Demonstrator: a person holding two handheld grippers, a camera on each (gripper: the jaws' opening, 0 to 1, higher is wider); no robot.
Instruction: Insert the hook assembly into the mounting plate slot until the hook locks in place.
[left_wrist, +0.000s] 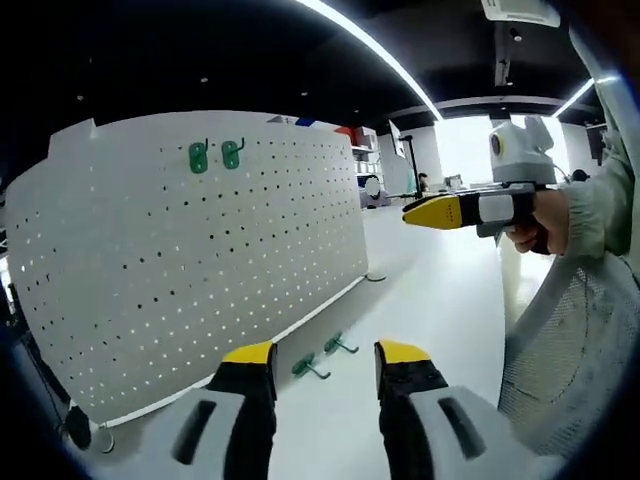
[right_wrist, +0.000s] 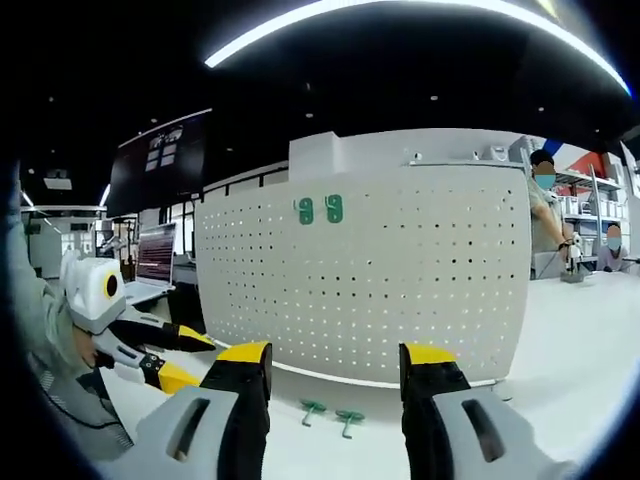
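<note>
Your left gripper (left_wrist: 325, 365) hangs with jaws apart and empty, aimed at two loose hooks (left_wrist: 325, 357) lying on the table (left_wrist: 440, 300) just in front of the pegboard (left_wrist: 190, 260). Two hooks (left_wrist: 215, 155) already sit mounted high on the board. Come down on one loose hook squarely, gripping its body so the pegs stay free to enter the holes. To the right, your right gripper (right_wrist: 335, 370) is also spread and empty, well off the board. No containers here.

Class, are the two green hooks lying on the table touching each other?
Apart. The right gripper view shows the two green hooks with bare white table between them.
</note>
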